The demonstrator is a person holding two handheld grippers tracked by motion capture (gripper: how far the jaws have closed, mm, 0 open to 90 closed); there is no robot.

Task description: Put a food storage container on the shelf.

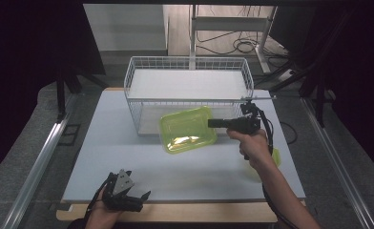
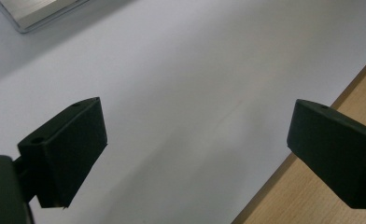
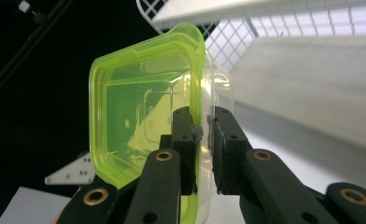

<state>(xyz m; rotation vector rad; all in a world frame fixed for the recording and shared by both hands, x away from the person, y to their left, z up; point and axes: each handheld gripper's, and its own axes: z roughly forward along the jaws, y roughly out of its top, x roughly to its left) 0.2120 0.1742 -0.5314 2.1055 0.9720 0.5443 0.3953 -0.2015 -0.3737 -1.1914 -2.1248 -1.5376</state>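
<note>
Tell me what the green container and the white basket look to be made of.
Green container: likely thin glossy plastic; it is translucent and catches highlights, with a clear wall between the right gripper's jaws. Basket: apparently white-coated wire, judging by its open grid mesh walls.

L gripper jaws wide — R gripper clamped, prob. tight.

table | floor cables | side rail

Behind the green container, we lose part of the wire basket; a yellow-green object hides behind the right hand.
</note>
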